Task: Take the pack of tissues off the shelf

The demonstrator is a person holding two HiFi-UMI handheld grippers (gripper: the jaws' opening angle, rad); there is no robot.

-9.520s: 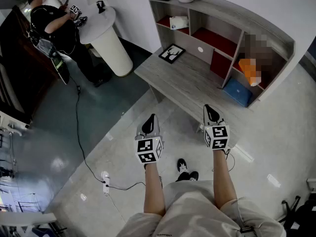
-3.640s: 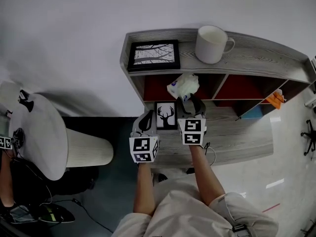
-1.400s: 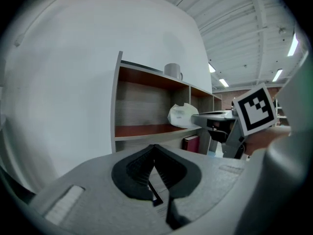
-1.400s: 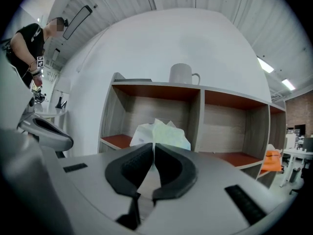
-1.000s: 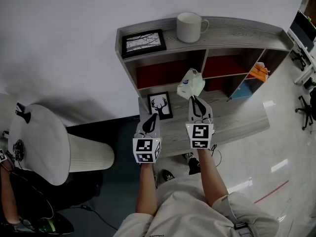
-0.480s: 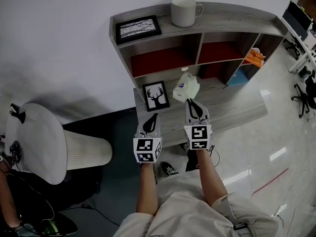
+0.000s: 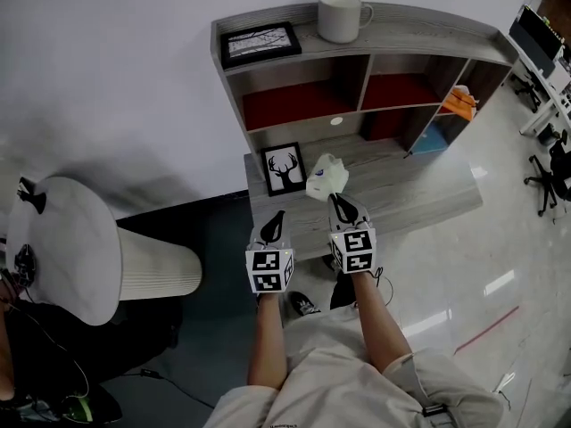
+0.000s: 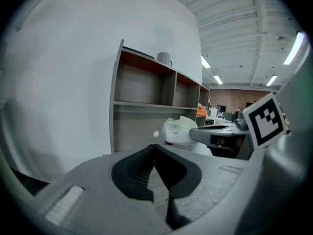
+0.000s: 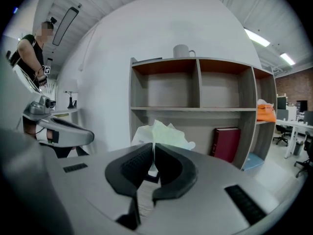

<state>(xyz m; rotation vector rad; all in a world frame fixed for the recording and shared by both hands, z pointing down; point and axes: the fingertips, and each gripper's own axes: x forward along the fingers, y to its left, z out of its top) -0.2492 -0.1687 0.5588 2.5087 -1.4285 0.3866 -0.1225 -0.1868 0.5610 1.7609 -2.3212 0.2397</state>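
Observation:
The pack of tissues (image 7: 326, 176), white and crumpled at the top, hangs above the grey desk (image 7: 419, 190) in front of the shelf (image 7: 357, 56). My right gripper (image 7: 338, 202) is shut on its near edge. In the right gripper view the pack (image 9: 164, 132) sticks up from between the closed jaws of that gripper (image 9: 153, 153). My left gripper (image 7: 276, 217) is beside it on the left, shut and holding nothing. The left gripper view shows its tips (image 8: 154, 150) together, with the pack (image 8: 177, 130) ahead to the right.
A deer picture (image 7: 284, 168) stands on the desk by the pack. A white mug (image 7: 341, 16) and a framed picture (image 7: 260, 43) sit on top of the shelf. A red book (image 9: 226, 143) and an orange item (image 7: 459, 103) are in its compartments. A round white table (image 7: 62, 248) is to the left.
The right gripper has drawn back from the shelf toward me with the pack in it, which now hangs lower over the desk. The left gripper has hardly moved.

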